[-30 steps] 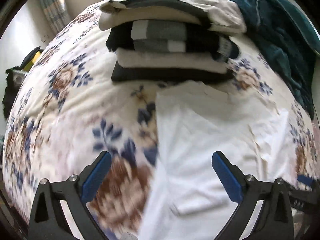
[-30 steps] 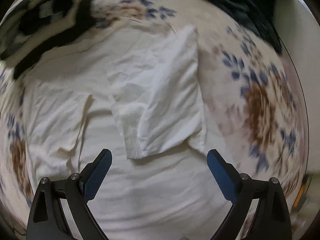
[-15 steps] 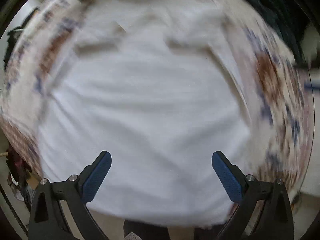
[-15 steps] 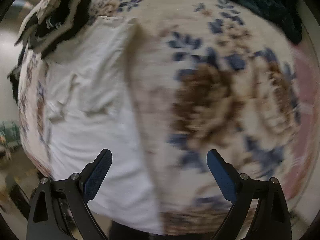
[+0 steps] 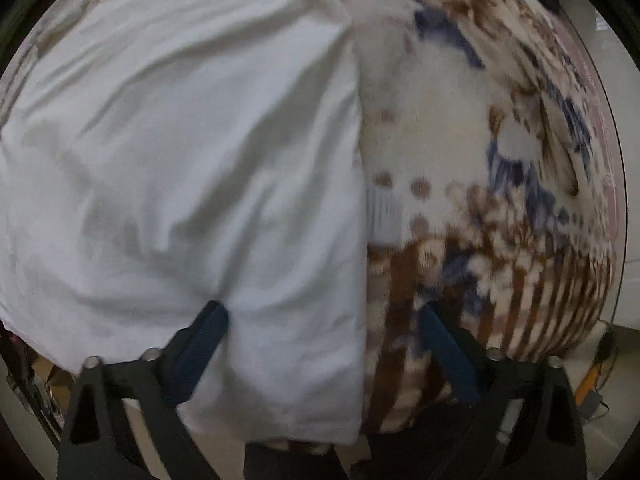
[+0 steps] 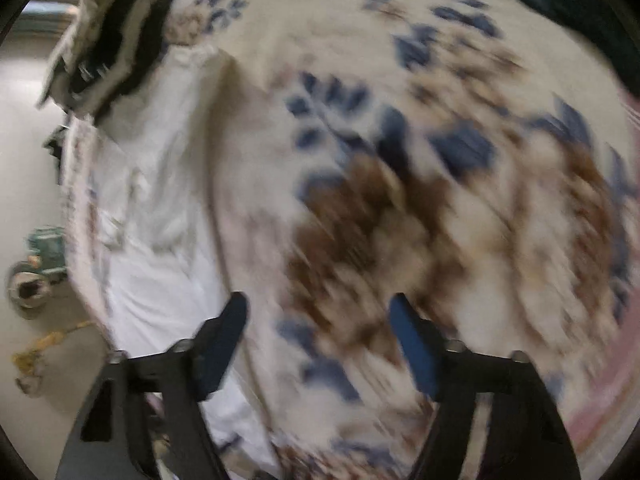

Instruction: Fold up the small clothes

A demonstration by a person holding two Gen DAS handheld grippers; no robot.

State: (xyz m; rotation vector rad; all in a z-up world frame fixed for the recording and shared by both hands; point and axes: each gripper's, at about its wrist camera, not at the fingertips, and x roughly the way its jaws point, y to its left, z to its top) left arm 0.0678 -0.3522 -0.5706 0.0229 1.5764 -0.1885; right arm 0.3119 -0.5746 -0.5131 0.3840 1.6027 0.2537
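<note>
one white garment (image 5: 180, 168) edge between closing left tool (image 5: 324, 344) tips

You've got 1 white garment (image 5: 180, 160) spread flat on the floral bedspread (image 5: 480, 200), wrinkled, its long straight edge running top to bottom, hem at the bed's near edge. A small label (image 5: 383, 216) sticks out at that edge. From your right wrist view it's the white strip (image 6: 160, 240) below the folded stack (image 6: 112, 52).
</note>
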